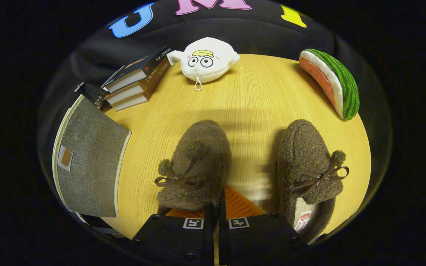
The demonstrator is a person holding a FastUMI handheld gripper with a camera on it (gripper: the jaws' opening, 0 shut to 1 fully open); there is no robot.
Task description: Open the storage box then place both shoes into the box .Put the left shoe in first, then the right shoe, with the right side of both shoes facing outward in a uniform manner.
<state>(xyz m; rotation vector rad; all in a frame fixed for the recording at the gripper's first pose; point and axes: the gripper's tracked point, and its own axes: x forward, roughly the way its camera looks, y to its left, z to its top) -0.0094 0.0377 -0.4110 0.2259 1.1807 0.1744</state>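
Observation:
Two brown fuzzy slippers with bows and pom-poms lie on the wooden table [257, 92], toes pointing away from me. The left-hand shoe [194, 166] sits right at my fingers. My gripper [216, 202] is shut, and its fingers pinch the heel rim of that shoe. The other shoe [309, 166] lies to the right of the fingers, apart from them, its lined opening and label toward me. The grey fabric storage box [87, 162] stands left of the held shoe. Its grey panel with a small tag faces up, and I cannot tell whether the lid is open.
A stack of books [135, 83] lies beyond the box at the table's far left. A white plush toy [207, 61] rests at the far edge. A watermelon-slice plush [331, 83] lies far right. Bare table stretches between the shoes and the toys.

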